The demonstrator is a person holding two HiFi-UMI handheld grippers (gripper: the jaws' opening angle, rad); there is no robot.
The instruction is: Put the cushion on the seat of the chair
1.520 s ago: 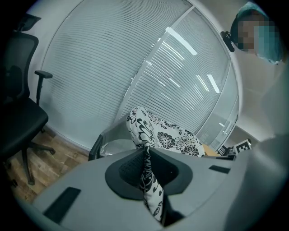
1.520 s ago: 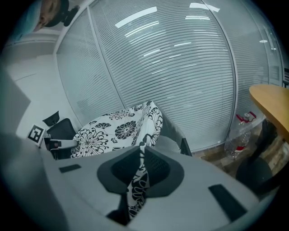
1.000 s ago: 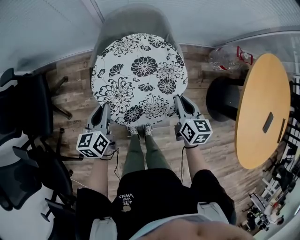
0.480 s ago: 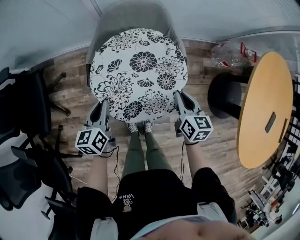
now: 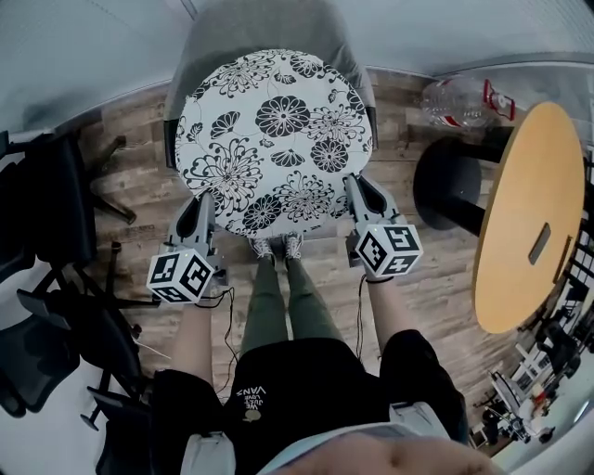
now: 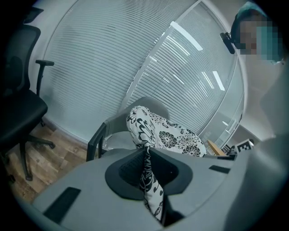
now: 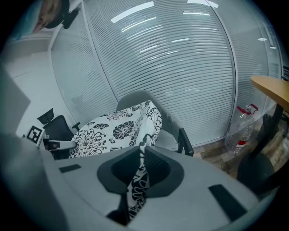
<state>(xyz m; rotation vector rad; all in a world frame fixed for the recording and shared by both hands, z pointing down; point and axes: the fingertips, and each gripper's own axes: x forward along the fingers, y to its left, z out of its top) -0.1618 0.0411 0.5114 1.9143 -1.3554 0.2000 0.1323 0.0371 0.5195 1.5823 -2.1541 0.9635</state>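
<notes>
1. The left gripper [image 6: 146, 152] is clenched on the near-left edge of the cushion [image 6: 168, 134]; a fold of the flowered cloth is pinched flat between its jaws.
2. The right gripper [image 7: 141, 151] is likewise clamped on the cushion's [image 7: 110, 131] near-right edge, with the cloth squeezed between its jaws.
3. In the head view the left gripper [image 5: 201, 208] grips the round black-and-white floral cushion [image 5: 274, 139] at about 7 o'clock on its rim and the right gripper [image 5: 356, 188] at about 4 o'clock.
4. The cushion lies spread over the seat of the grey chair [image 5: 267, 26], at 12 o'clock from the person. The chair's backrest shows just beyond the cushion's far edge. Whether the cushion rests on the seat cannot be told.
5. A round wooden table [image 5: 534, 213] stands at 3 o'clock.
6. A clear plastic bottle [image 5: 459, 100] lies on the wooden floor [image 5: 139, 158] at 2 o'clock.
7. Black office chairs [image 5: 46, 204] stand at 9 o'clock.
</notes>
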